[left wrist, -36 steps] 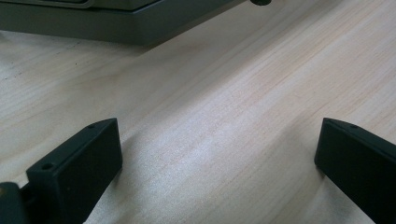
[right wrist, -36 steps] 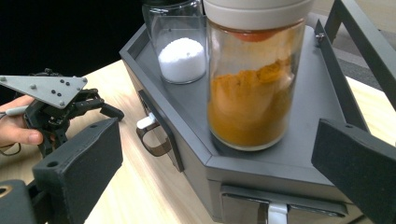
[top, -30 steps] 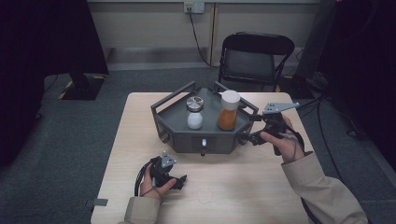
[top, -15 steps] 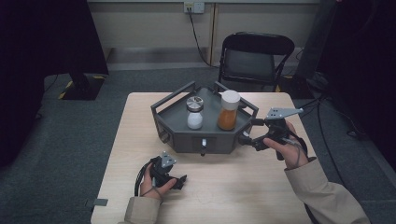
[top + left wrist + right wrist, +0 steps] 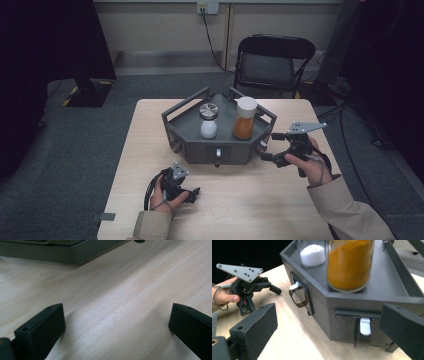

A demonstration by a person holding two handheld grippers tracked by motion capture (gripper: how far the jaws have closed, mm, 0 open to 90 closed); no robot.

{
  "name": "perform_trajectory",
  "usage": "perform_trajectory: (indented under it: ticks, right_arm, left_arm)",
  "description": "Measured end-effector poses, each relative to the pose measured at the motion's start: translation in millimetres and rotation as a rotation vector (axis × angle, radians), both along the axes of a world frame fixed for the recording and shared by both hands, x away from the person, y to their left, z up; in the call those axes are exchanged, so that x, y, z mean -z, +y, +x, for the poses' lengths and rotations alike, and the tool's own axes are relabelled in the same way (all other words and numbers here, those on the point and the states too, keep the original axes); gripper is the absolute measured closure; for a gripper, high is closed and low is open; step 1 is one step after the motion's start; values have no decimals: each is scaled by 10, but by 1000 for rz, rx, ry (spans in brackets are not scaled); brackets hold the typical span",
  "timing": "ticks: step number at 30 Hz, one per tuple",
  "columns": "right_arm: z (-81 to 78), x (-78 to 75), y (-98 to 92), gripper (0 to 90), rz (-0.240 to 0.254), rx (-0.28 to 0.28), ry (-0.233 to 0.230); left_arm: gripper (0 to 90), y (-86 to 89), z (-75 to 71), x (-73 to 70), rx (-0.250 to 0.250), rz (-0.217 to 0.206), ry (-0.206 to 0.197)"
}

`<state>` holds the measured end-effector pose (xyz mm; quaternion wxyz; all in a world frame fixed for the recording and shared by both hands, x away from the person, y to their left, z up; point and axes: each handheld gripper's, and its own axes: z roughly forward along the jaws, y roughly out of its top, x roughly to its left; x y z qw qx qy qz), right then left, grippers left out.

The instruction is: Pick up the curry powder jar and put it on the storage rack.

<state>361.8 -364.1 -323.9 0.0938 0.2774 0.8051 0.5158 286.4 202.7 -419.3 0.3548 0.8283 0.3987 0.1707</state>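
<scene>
The left gripper (image 5: pixel 192 192) lies low at the near left with jaws wide apart, while the right gripper (image 5: pixel 263 149), also spread, is held raised at the right.

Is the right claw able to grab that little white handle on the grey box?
Probably yes. The right claw is open and sits just in front of the white handle on the grey box, with bare table between them and nothing in the way.
</scene>
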Motion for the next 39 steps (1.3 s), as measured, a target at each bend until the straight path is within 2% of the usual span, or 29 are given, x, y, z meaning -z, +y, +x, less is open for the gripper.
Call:
perform_trajectory:
  ticks: [9,39]
  right_arm:
    - [-44,144,-88,10,17,1,11]
    - [-206,545,-241,10,29,5,34]
  left_arm:
    - [1,0,0,0,0,0,0]
    - [1,0,0,0,0,0,0]
